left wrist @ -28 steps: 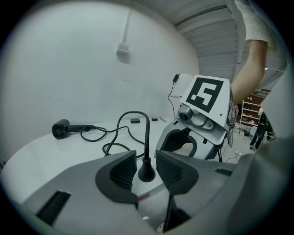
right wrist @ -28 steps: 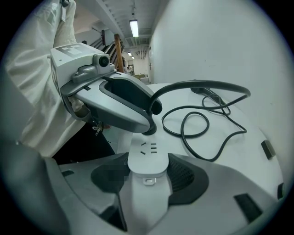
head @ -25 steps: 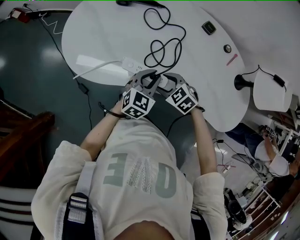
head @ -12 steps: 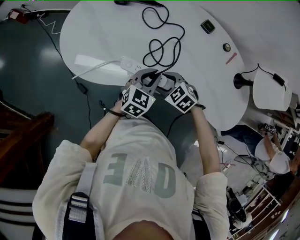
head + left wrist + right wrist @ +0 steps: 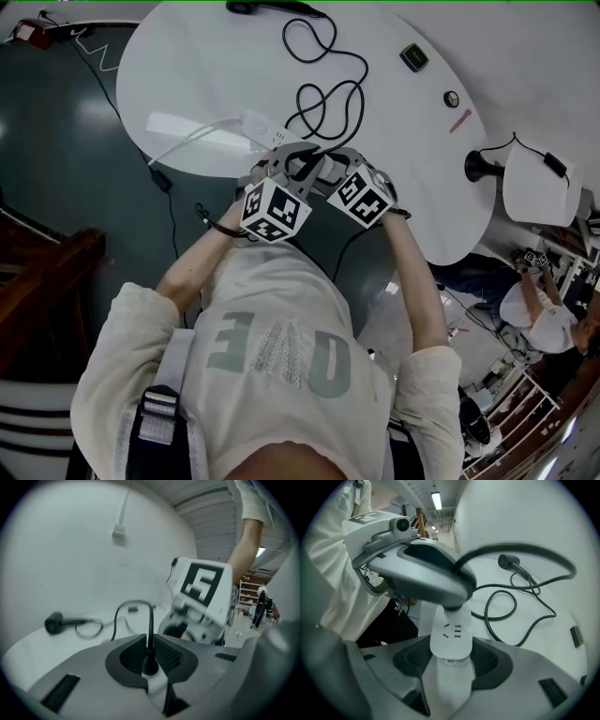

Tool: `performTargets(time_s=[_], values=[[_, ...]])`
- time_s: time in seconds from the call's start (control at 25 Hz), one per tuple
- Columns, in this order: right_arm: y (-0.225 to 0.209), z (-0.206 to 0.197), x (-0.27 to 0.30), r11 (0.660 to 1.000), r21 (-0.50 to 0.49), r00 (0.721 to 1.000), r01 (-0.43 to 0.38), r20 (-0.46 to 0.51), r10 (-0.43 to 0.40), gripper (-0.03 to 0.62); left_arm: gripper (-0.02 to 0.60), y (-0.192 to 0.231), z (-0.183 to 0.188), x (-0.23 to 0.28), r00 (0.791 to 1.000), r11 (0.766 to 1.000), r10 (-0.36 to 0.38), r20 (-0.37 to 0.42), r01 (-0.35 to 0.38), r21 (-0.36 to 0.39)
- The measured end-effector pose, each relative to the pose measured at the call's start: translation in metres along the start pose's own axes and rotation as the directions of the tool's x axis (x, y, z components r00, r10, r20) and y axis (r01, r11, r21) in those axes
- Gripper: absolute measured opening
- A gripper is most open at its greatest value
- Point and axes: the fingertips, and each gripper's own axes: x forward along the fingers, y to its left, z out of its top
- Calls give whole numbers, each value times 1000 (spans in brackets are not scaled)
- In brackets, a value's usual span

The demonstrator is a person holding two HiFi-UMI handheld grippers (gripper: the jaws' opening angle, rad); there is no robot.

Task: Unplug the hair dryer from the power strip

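Head view: the left hand-held gripper [image 5: 287,161] and right hand-held gripper [image 5: 328,167] meet at the near edge of the counter [image 5: 206,66], much where they were a second ago.
The left one has just been closing and now pinches the black plug [image 5: 149,663] narrowly between its pads. The right one clamps wide across the white power strip [image 5: 451,632]. There are two grippers, one strip, one plug, one looped cord [image 5: 328,98] and one hair dryer [image 5: 272,7] at the far edge. The plug stands on the strip, just beyond the right jaws.
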Motion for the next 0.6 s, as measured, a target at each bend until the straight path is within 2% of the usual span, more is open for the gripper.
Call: performTargets(time_s=[0.04,0.08,0.12,0.16,0.2,0.28,0.4,0.48,0.6], values=[[-1,-1,0,1000,-22,1000,-2,-12,2,259,52,-1,36,-6,992,1000,-20,124,19,9],[-4,-2,0,999,-39,1000,-3,-22,2,259,52,1,83,-10,964,1000,-25,263,22,13],[-7,-3,1,999,-40,1000,-7,-26,6,259,52,9,129,-13,927,1000,-15,375,9,18],[-5,-3,3,999,-29,1000,-17,-26,16,259,52,17,163,-15,897,1000,-7,442,-6,28],[3,-4,6,999,-15,999,-32,-27,32,259,53,23,183,-20,881,999,-10,473,-11,41],[13,-7,7,999,-3,998,-45,-36,45,259,54,28,201,-31,871,998,-20,492,-11,62],[2,-1,3,1000,-16,999,-17,-31,17,259,54,34,211,-33,868,994,-19,496,-38,105],[0,7,1,1000,-28,1000,0,-18,-1,259,54,39,208,-30,878,992,-4,479,-57,114],[2,4,0,1000,-25,1000,0,-16,-1,259,54,46,197,-26,898,994,29,439,-71,81]])
